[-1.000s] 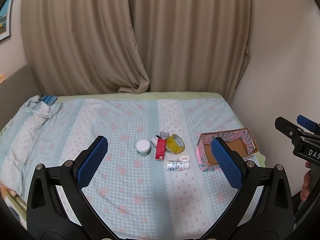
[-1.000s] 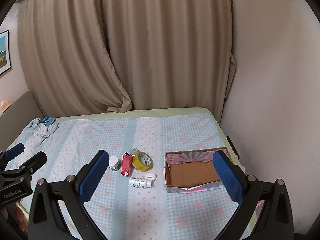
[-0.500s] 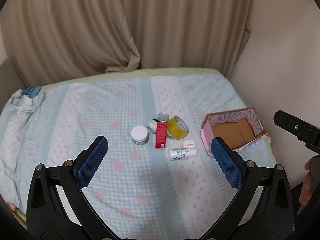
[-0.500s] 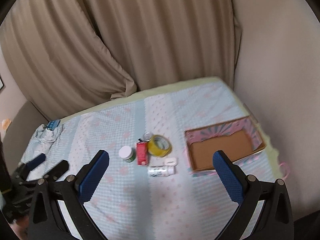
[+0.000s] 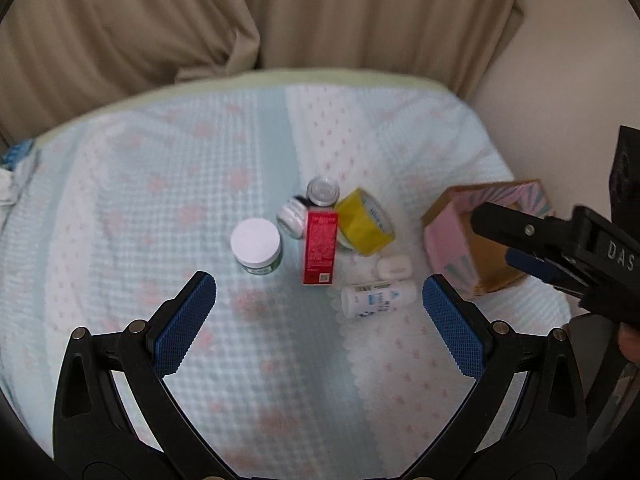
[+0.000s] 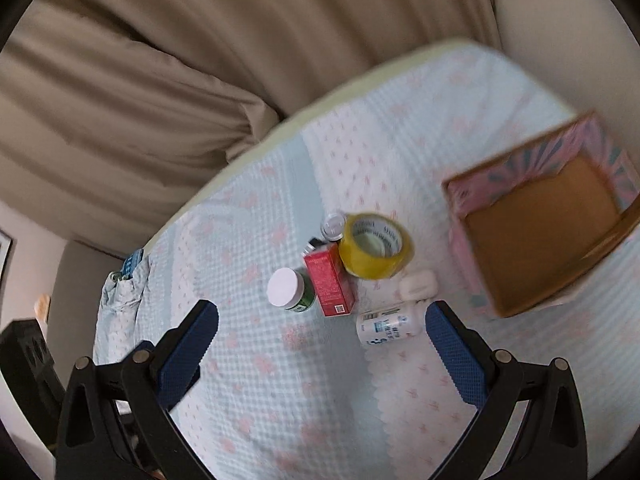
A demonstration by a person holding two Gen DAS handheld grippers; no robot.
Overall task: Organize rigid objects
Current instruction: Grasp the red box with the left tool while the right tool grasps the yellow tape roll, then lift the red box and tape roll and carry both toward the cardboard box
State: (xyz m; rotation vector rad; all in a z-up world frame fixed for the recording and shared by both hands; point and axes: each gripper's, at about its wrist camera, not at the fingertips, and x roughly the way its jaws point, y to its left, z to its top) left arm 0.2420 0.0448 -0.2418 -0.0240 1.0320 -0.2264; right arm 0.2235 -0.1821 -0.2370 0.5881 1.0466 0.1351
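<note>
Clustered near the middle of the bed (image 5: 120, 208), on a pale blue and white checked bedspread with pink motifs, lie the rigid objects: a white-lidded green jar (image 5: 256, 246) stands upright at the left, a red carton (image 5: 320, 251) lies flat just beside it, and a yellow tape roll (image 5: 365, 222) leans at the carton's far right corner. Behind the carton sit a small white-capped container (image 5: 292, 220) and a clear round lid (image 5: 323, 191). Nearer the camera, a white pill bottle (image 5: 376, 298) lies on its side, with a small white case (image 5: 394, 267) just beyond it. To the right of the group, apart from it, sits an open pink patterned cardboard box (image 6: 536, 236) with a bare brown floor. The left gripper (image 5: 318, 306) hovers above the bedspread short of the cluster, its blue-padded fingers (image 5: 184, 322) spread wide with nothing between them. The right gripper (image 6: 320, 330) is likewise spread and empty in its own view; from the left wrist view it juts in at the right edge over the box, with a bit of a hand (image 5: 628, 344) behind it. Beige curtains (image 5: 200, 20) hang behind the bed.
</note>
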